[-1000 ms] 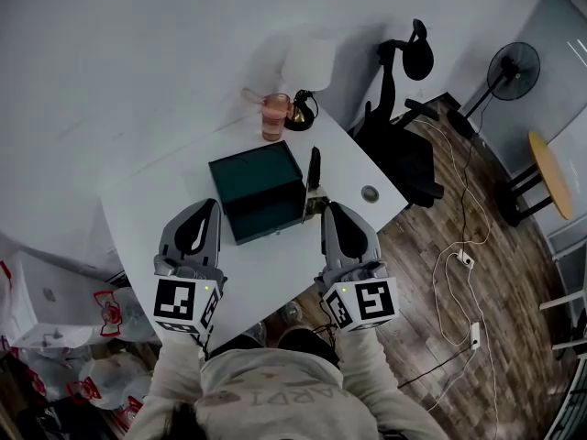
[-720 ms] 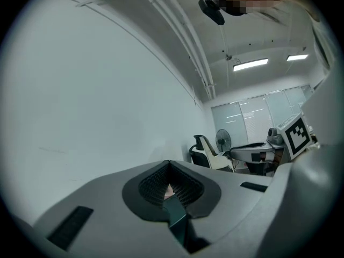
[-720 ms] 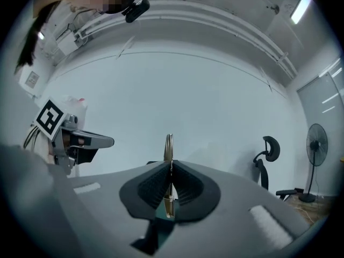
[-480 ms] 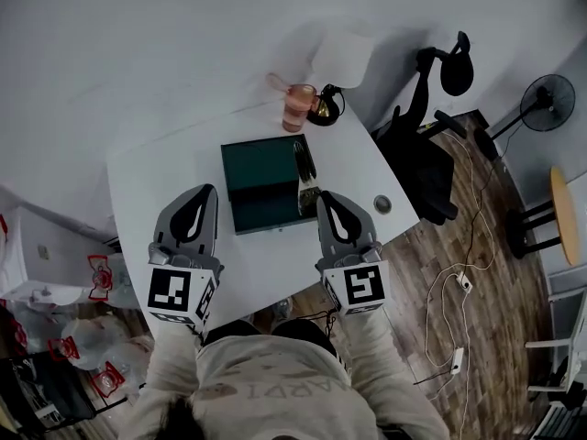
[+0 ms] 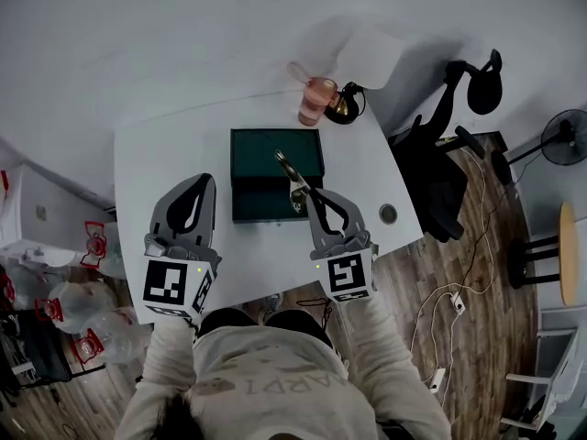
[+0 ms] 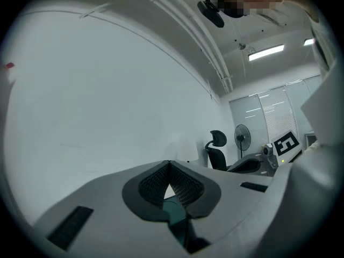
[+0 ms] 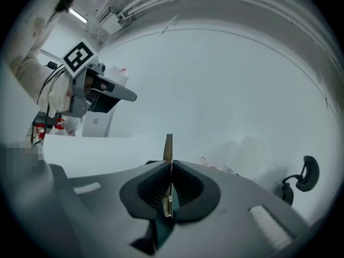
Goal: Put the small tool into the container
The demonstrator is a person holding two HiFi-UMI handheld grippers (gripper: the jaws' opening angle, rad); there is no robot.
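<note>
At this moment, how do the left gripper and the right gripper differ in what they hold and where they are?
The right gripper is shut on the small tool; the left gripper is shut on nothing. In the head view, the right gripper holds the small tool over the green container, while the left gripper is to the left of the container, over the table. Both point away from the person.

Fig.: my white desk (image 5: pixel 174 154) by white wall (image 5: pixel 138 35); rt side, blk office chair (image 5: pixel 440 177), fan (image 5: pixel 564 136), wood floor (image 5: pixel 431 273).
</note>
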